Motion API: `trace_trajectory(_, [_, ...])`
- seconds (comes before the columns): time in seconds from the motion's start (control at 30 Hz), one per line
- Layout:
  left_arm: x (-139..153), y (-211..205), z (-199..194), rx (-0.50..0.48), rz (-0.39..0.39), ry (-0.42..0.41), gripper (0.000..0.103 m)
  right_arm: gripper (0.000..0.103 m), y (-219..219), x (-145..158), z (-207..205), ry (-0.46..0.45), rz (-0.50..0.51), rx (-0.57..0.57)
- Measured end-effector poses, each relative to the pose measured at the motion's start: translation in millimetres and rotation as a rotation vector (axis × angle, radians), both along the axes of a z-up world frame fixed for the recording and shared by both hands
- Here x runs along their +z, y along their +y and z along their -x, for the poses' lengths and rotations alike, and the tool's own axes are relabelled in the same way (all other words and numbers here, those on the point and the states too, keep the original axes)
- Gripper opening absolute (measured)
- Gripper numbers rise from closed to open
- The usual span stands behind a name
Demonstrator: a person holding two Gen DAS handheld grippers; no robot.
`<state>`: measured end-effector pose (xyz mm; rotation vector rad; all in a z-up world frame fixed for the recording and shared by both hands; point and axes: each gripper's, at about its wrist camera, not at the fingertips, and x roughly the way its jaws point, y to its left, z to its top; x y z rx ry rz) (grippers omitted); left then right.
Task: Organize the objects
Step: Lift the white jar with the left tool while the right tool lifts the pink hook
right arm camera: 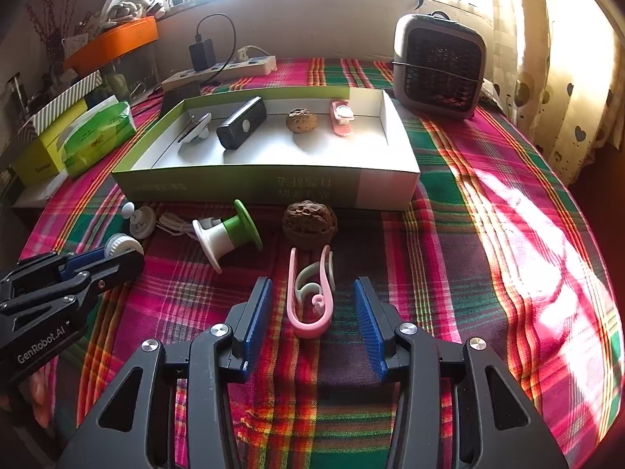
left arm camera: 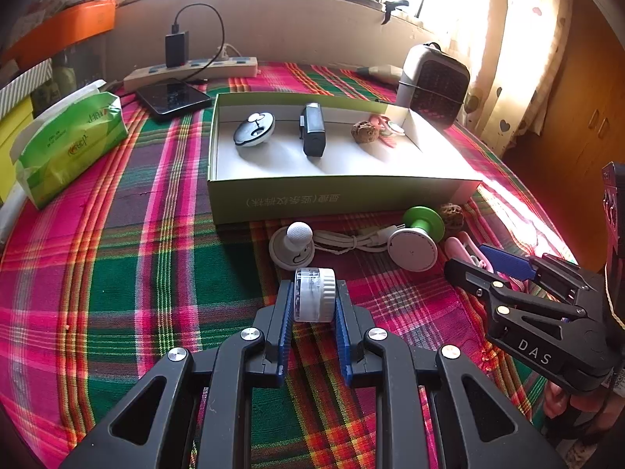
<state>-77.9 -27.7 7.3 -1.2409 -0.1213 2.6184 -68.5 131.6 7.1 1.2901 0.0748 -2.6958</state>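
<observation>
Left gripper (left arm camera: 314,301) fingers clamp a small clear-and-white cylinder (left arm camera: 315,294) above the plaid counter (left arm camera: 117,273) — right gripper (right arm camera: 312,312) fingers spread wide either side of a pink clip (right arm camera: 310,293) lying before the box (right arm camera: 273,187)

A lived-in room of a home, not a lab or shop; a table under a plaid cloth (right arm camera: 449,203) stands against a sunlit window at 12 o'clock; a heart-printed curtain (right arm camera: 554,90) hangs at 2 o'clock; a small heater (right arm camera: 439,66) sits at 1 o'clock; a power strip (right arm camera: 222,68) with a plugged charger (right arm camera: 202,54) lies at 11 o'clock; a tissue pack (left arm camera: 72,142) and stacked boxes (right arm camera: 58,117) crowd 10 o'clock.
</observation>
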Motion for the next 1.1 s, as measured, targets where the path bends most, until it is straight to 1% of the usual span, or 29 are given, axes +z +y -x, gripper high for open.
trace_trajectory(0.13, [0.1, 0.4, 0.8, 0.0, -0.011, -0.002, 0.018, 0.044, 1.5, -0.1, 1.4, 0.0, 0.007, -0.003])
trace_trajectory(0.2, [0.1, -1.2, 0.9, 0.0, -0.009, -0.002, 0.018, 0.04, 1.4, 0.0, 1.2, 0.002, -0.003, -0.014])
trace_trajectory(0.23, [0.1, 0.0, 0.9, 0.001, -0.008, -0.001, 0.018, 0.037, 2.0, -0.1, 1.3, 0.003, -0.003, -0.019])
trace_trajectory(0.4, [-0.3, 0.8, 0.1, 0.005, -0.01, -0.001, 0.018, 0.024, 4.5, 0.1, 0.5, 0.004, 0.004, -0.015])
trace_trajectory(0.63, [0.9, 4.5, -0.3, 0.013, 0.006, 0.0, 0.017, 0.024, 8.2, 0.3, 0.1, 0.002, 0.043, 0.0])
trace_trajectory(0.83, [1.1, 4.3, 0.7, 0.015, 0.033, 0.002, 0.017, 0.024, 5.3, 0.2, -1.1, 0.001, 0.054, 0.032])
trace_trajectory(1.1, [1.5, 5.8, 1.2, 0.024, 0.039, -0.002, 0.017, 0.024, 5.8, 0.5, -2.8, 0.0, 0.07, 0.046])
